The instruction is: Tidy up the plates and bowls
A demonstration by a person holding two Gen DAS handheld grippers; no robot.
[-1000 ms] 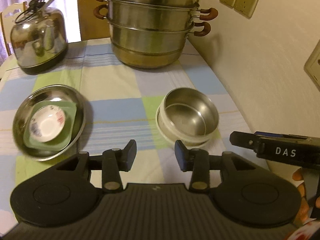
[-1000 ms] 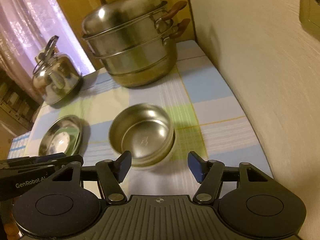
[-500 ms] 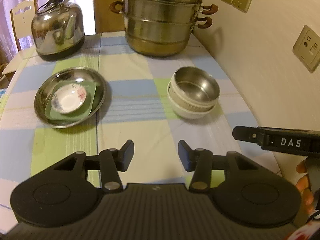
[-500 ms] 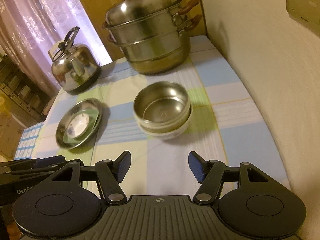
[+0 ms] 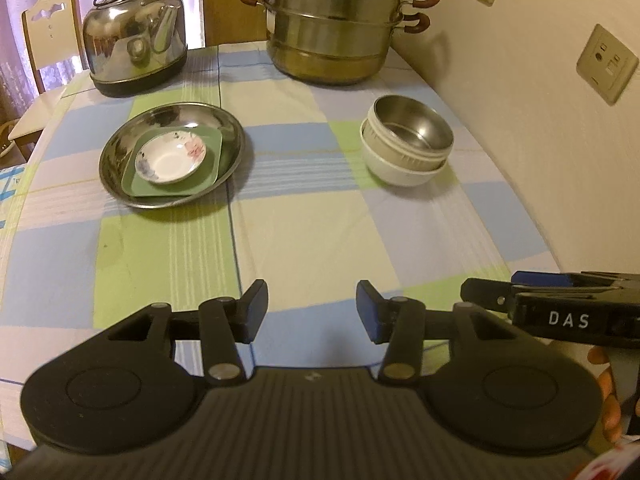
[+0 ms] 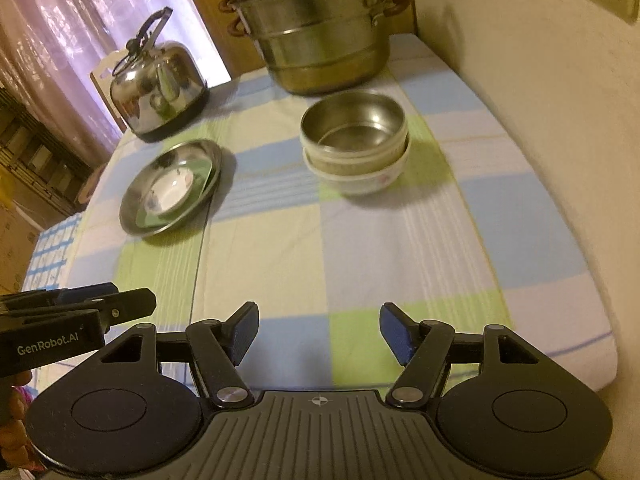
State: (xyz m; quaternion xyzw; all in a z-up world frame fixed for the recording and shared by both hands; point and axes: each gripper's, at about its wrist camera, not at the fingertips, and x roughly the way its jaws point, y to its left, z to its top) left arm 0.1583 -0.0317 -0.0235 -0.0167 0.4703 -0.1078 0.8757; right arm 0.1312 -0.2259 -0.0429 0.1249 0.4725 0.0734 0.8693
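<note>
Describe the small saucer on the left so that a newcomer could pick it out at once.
Start at the steel kettle at the back left of the checked tablecloth. In front of it lies a wide, shallow steel plate holding a green square plate. The small white saucer lies on top, alone in having flower prints.

Three stacked plates (image 5: 172,156), two nested bowls (image 5: 408,144), one kettle (image 5: 136,44), one steamer pot (image 5: 332,28).

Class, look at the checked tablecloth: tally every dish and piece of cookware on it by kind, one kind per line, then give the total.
Plates: 3, steel plate, green square plate, small white floral saucer
Bowls: 2, steel bowl, white bowl
Kettles: 1, steel kettle
Steamer pots: 1, stacked steamer pot
Total: 7
</note>
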